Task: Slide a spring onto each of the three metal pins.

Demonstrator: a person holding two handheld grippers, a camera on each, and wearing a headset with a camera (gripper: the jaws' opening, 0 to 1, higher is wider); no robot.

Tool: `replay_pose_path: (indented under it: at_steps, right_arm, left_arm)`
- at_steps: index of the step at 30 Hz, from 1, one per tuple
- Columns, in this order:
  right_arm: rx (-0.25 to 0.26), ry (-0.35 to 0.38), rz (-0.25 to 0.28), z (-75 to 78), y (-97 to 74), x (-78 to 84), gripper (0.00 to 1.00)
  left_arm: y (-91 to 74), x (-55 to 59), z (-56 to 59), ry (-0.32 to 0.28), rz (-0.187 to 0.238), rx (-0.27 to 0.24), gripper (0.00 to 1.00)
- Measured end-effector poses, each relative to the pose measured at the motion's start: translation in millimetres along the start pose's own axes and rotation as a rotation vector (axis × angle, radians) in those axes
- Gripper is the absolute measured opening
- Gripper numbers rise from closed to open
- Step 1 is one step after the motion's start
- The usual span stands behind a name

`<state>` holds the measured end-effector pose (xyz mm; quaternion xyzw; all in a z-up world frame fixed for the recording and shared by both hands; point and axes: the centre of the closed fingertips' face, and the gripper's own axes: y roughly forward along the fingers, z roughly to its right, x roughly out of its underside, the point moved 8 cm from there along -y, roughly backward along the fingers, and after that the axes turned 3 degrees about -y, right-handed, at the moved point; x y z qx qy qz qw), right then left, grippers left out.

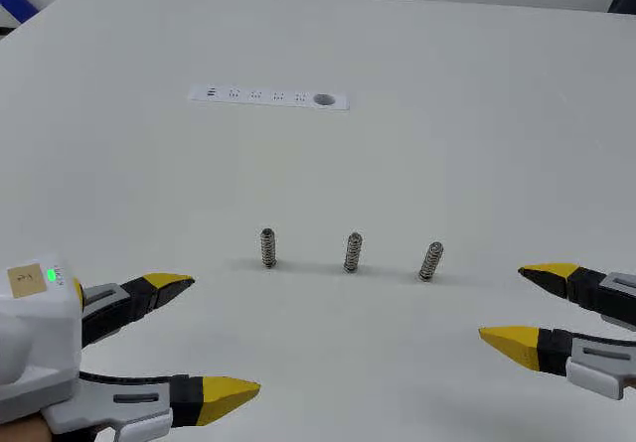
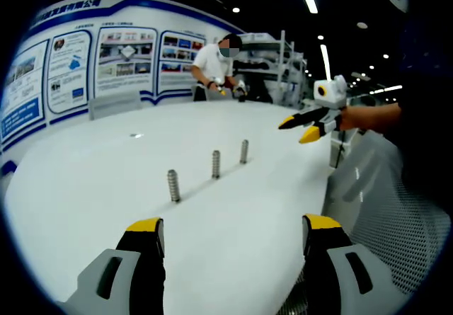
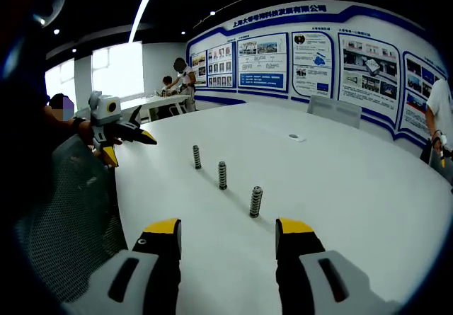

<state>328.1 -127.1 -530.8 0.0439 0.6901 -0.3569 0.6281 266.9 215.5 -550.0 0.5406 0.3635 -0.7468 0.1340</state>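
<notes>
Left gripper (image 1: 221, 335) sits low on the left, jaws wide apart, yellow tips pointing right. Right gripper (image 1: 503, 303) sits on the right, jaws also spread, tips pointing left. The two face each other, well apart.

- Springs (image 1: 351, 252): bare metal, ribbed coils, slight shine.
- Table (image 1: 447, 114): wht, smooth, matt.
- Left gripper (image 1: 223, 334) & right gripper (image 1: 502, 303): plastic-looking, matt; yel tips.

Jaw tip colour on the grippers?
Yellow, on the left gripper and right gripper; clearest in the head view.
</notes>
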Motion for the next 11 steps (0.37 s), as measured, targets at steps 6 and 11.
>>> replay_pose_path:
  at_steps: [6, 11]
  right_arm:
    - [0.007, 0.008, 0.000, -0.2, -1.7, 1.3, 0.57]
    - [0.011, 0.013, 0.001, -0.7, -2.7, 0.5, 0.57]
  left_arm:
    - [0.3, -0.3, -0.5, -0.002, 0.003, -0.003, 0.82]
    - [-0.3, -0.7, -1.4, -0.006, 0.011, -0.005, 0.82]
